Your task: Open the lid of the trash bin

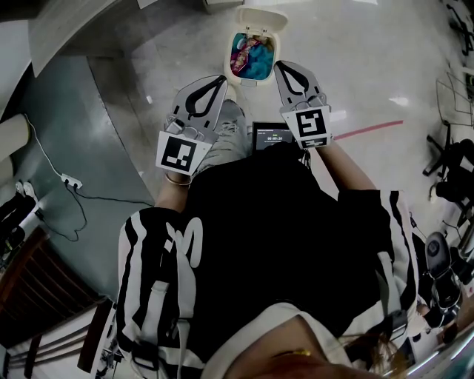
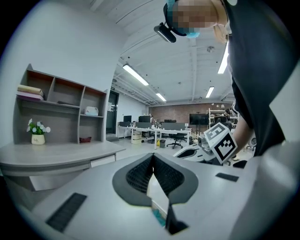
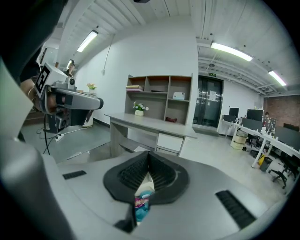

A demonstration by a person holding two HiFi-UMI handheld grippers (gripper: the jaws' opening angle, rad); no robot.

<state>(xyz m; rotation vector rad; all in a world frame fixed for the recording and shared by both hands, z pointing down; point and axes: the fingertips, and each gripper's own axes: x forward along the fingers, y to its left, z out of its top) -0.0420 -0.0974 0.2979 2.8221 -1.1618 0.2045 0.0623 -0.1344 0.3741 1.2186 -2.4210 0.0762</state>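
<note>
Head view: trash bin [image 1: 244, 81] lid [image 1: 261, 16] already up.
It stands on the floor, rubbish [image 1: 252, 55] showing; my left tongs [image 1: 220, 81] and right tongs [image 1: 281, 69] hang above, clenched, empty; nothing left, I judge.

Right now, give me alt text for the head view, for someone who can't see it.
A white trash bin stands on the floor, lid flipped open, colourful rubbish inside. The left gripper and right gripper point toward it, fingers closed on nothing.
</note>
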